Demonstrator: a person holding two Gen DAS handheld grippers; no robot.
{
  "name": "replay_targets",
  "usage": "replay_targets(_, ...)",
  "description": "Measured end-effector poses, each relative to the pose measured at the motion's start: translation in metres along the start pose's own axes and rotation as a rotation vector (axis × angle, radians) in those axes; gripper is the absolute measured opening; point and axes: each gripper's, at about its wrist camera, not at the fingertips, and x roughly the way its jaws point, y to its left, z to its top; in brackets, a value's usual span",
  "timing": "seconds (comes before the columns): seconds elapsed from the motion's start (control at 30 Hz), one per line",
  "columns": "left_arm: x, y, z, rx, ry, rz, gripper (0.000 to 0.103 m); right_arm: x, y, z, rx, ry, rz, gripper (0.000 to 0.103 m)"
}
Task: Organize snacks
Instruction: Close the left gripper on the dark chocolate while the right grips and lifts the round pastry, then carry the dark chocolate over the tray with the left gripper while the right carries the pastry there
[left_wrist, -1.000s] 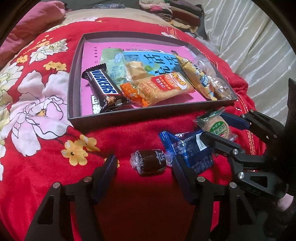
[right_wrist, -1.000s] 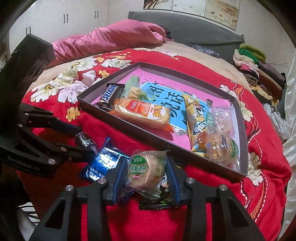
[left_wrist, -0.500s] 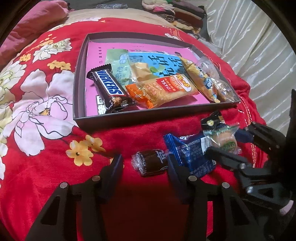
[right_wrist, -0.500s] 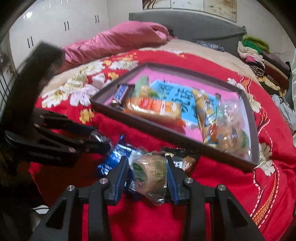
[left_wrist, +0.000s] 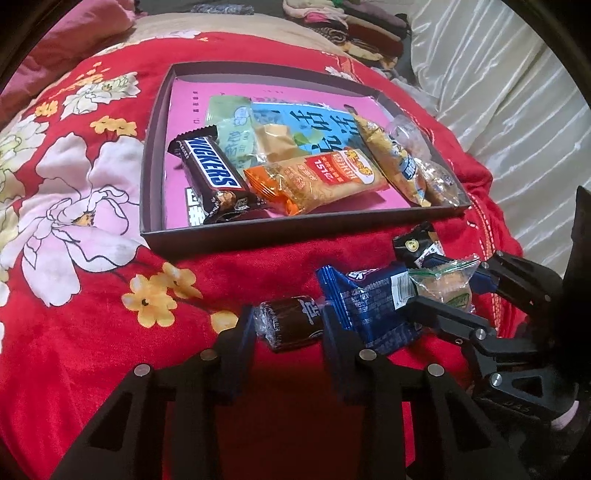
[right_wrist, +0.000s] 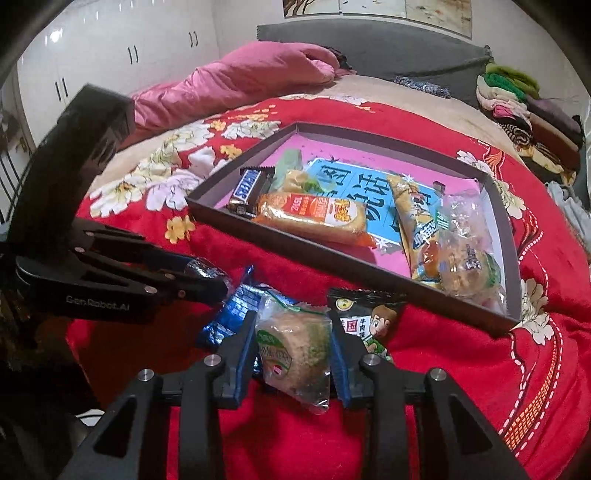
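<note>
A dark shallow box (left_wrist: 155, 155) with a pink liner sits on the red floral blanket and holds a Snickers bar (left_wrist: 212, 173), an orange pack (left_wrist: 317, 179) and several other snacks. My left gripper (left_wrist: 290, 326) is shut on a small dark brown wrapped candy (left_wrist: 291, 326) in front of the box. My right gripper (right_wrist: 293, 349) is shut on a clear-wrapped round cake with a green label (right_wrist: 295, 347), held just above the blanket. A blue packet (left_wrist: 369, 310) and a black packet (right_wrist: 369, 317) lie on the blanket between the grippers and the box.
The box's near wall (right_wrist: 332, 264) stands between the grippers and the packed snacks. A pink quilt (right_wrist: 240, 77) lies at the head of the bed, folded clothes (right_wrist: 528, 110) at the far right, white cupboards (right_wrist: 110, 48) at the left.
My left gripper's jaws have closed onto the brown candy. My right gripper has lifted the green-label cake off the black packet, which now shows.
</note>
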Motion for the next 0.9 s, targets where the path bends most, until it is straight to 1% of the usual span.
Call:
replay_targets(0.1,-0.005,0.002,0.001,-0.009,-0.005,-0.009,0.036,-0.005,-0.001,0.002,0.015,-0.021,0.014,0.036)
replay_targets(0.2,-0.009,0.004,0.002,-0.015,-0.007,-0.016,0.036,-0.009,-0.002,0.004,0.017,-0.036,0.007,0.036)
replay_targets(0.37,-0.021,0.002,0.005,-0.014,-0.033,-0.028,0.036,-0.013,-0.002,0.007,0.024,-0.057,0.012,0.036)
replay_targets(0.63,-0.035,0.000,0.009,-0.010,-0.062,-0.030,0.036,-0.018,-0.010,0.011,0.061,-0.084,0.007,0.036)
replay_targets(0.9,-0.046,-0.006,0.013,0.001,-0.089,-0.028,0.036,-0.023,-0.013,0.015,0.072,-0.103,-0.005,0.036)
